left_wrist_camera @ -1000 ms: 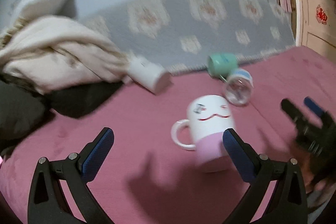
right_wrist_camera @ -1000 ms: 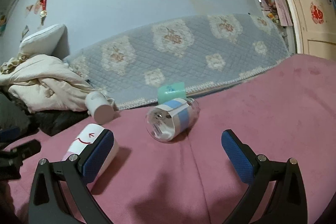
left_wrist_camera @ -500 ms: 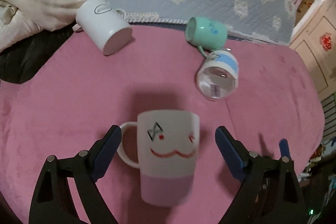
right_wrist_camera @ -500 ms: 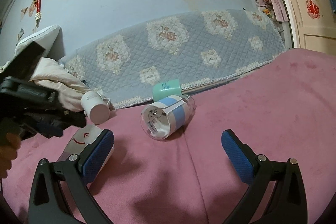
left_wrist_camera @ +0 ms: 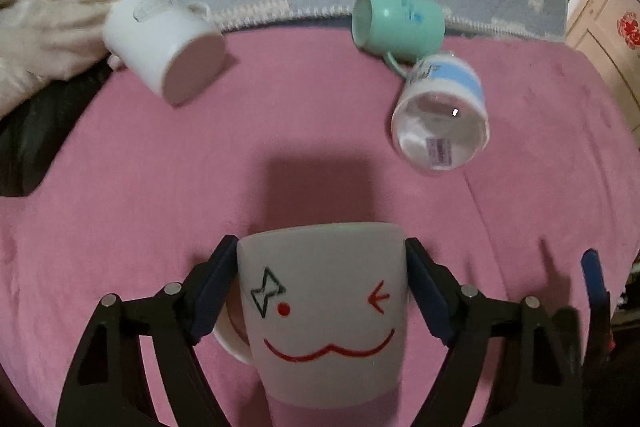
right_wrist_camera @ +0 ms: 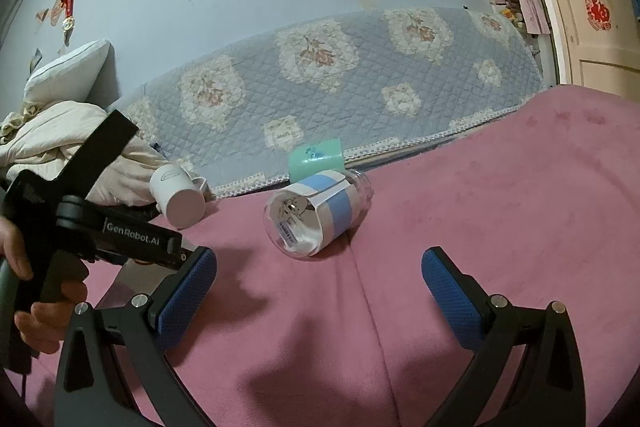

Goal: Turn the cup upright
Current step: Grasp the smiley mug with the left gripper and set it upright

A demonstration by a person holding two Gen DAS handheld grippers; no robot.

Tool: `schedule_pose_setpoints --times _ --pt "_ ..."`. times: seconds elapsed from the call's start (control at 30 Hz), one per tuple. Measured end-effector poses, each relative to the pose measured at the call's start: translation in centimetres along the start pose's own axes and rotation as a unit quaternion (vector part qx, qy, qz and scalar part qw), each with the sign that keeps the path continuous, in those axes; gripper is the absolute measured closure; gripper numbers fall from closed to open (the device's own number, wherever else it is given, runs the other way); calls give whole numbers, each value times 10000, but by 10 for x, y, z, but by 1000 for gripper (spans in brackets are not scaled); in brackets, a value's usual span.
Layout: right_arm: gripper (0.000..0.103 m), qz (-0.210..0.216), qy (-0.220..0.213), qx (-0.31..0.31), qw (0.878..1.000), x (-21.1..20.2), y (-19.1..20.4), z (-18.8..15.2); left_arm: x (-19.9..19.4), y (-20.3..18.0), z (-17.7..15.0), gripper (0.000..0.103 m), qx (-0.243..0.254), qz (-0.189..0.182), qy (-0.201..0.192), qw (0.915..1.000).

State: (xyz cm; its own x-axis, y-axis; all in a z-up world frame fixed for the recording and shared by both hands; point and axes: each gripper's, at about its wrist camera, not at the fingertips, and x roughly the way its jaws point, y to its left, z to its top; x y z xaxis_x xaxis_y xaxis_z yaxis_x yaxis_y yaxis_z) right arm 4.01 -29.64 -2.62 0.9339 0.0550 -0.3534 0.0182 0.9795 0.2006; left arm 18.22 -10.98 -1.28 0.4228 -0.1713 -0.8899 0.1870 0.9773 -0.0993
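Note:
A white mug with a drawn smiling face and a pink base (left_wrist_camera: 324, 311) sits between the blue pads of my left gripper (left_wrist_camera: 322, 287). The pads press on both sides of the mug near its rim. Its handle pokes out at the lower left. In the right wrist view the left gripper's body (right_wrist_camera: 100, 227) covers most of this mug (right_wrist_camera: 128, 283). My right gripper (right_wrist_camera: 320, 291) is open and empty above the pink blanket (right_wrist_camera: 480, 207). A clear jar with a blue band (right_wrist_camera: 316, 215) lies on its side ahead of it.
A plain white mug (left_wrist_camera: 164, 47) lies tipped at the far left by a heap of cream bedding (left_wrist_camera: 44, 27). A green mug (left_wrist_camera: 398, 23) lies on its side behind the clear jar (left_wrist_camera: 440, 115). A quilted grey cover (right_wrist_camera: 320, 83) rises behind the blanket.
My left gripper has come forward and down over the face mug and its pads have closed onto the mug's sides. The right gripper has barely moved.

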Motion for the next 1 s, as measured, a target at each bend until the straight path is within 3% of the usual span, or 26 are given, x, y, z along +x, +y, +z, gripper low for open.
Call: schedule_pose_setpoints --times 0.1,0.2,0.3,0.43,0.53,1.0 --pt "0 -4 50 -15 10000 1 0 0 -24 -4 -2 23 98 -25 -466 9989" --pt "0 -3 64 -3 10000 1 -1 1 -59 -12 -9 24 338 175 -1050 9937" --pt "0 -14 74 -3 10000 3 -1 1 -78 -18 -18 24 536 540 -1454 9864" --pt "0 -33 72 25 10000 3 -2 1 -94 -23 -31 24 815 1259 -2014 9679" --pt "0 -39 53 62 10000 2 -3 0 -92 -20 -32 24 852 1384 -2149 9630" --pt "0 -62 103 112 9999 2 -6 -1 -67 4 -43 24 381 958 -2192 9702"
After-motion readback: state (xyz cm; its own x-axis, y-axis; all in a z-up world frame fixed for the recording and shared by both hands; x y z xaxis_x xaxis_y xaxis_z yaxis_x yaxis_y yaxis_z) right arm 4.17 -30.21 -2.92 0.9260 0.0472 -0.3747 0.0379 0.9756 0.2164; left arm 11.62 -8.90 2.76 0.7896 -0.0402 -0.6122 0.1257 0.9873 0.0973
